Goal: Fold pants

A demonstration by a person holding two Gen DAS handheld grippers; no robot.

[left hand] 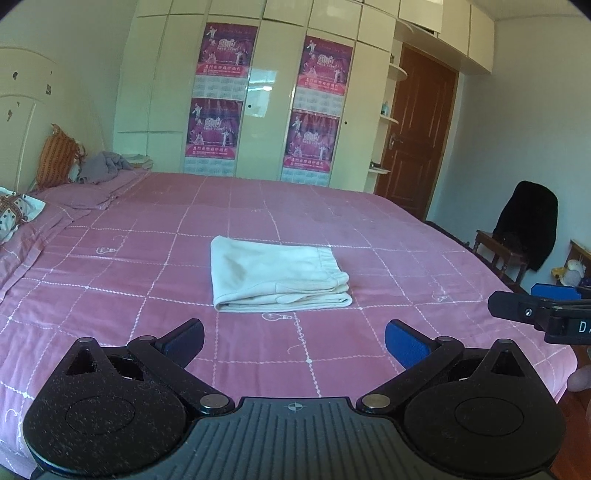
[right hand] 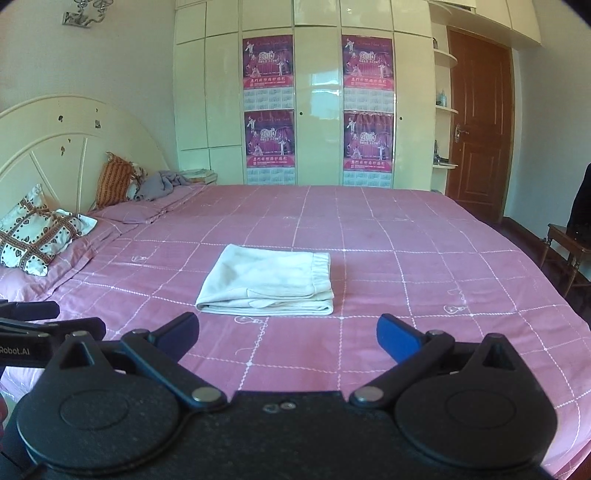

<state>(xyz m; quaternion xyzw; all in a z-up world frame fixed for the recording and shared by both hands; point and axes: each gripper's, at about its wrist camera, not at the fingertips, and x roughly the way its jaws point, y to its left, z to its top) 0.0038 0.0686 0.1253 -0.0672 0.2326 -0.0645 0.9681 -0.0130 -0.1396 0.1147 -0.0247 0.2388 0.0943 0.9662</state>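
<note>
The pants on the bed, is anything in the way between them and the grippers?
Nothing visible is. The folded white pants lie alone on the pink bedspread. Only bare bedspread lies between them and the open left hand-held gripper and the open right hand-held gripper.

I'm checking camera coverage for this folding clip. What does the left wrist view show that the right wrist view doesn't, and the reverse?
Only the left wrist view shows the dark jacket draped over the wooden chair and the soft toy by the wall.

Only the right wrist view shows the whole arched headboard and the metal wall ornament above it.

Both show the folded white pants lying on the pink bedspread, untouched, with the left gripper and right gripper open in front of them, plus the poster-covered wardrobe and brown door.
</note>
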